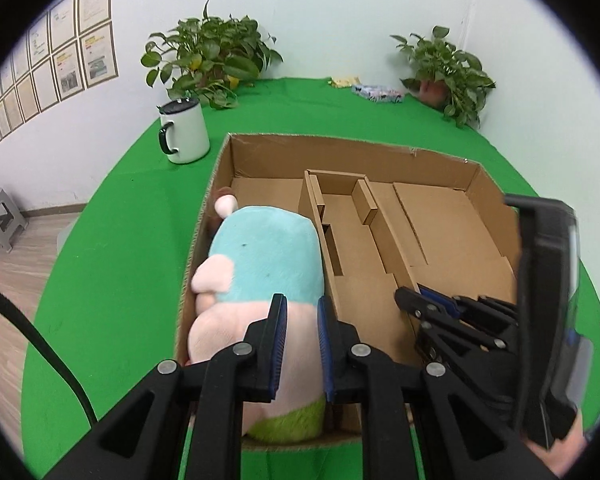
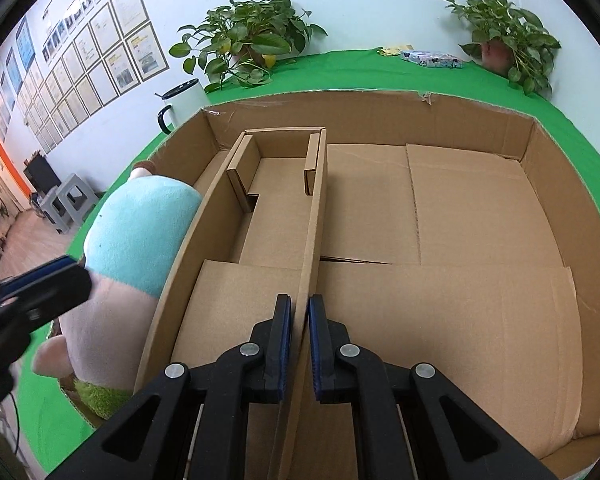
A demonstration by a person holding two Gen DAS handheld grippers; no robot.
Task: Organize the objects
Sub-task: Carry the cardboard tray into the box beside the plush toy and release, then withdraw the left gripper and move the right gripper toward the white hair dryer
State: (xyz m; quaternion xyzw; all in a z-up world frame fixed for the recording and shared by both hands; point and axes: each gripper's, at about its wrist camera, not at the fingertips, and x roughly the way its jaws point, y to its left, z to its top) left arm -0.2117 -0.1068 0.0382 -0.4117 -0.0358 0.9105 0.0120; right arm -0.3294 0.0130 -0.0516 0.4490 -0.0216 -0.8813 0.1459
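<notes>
Plush toy (image 1: 260, 276) fills the left compartment of the cardboard box (image 1: 352, 148), wedged between box wall and divider (image 2: 310, 240). Left gripper (image 1: 302, 346) pinches the plush's pink part. Right gripper (image 2: 299, 350) is clamped on the divider's top edge. Right compartment has free room. No legible writing; mug (image 1: 184, 130) sits well apart on the green table (image 1: 112, 216).
</notes>
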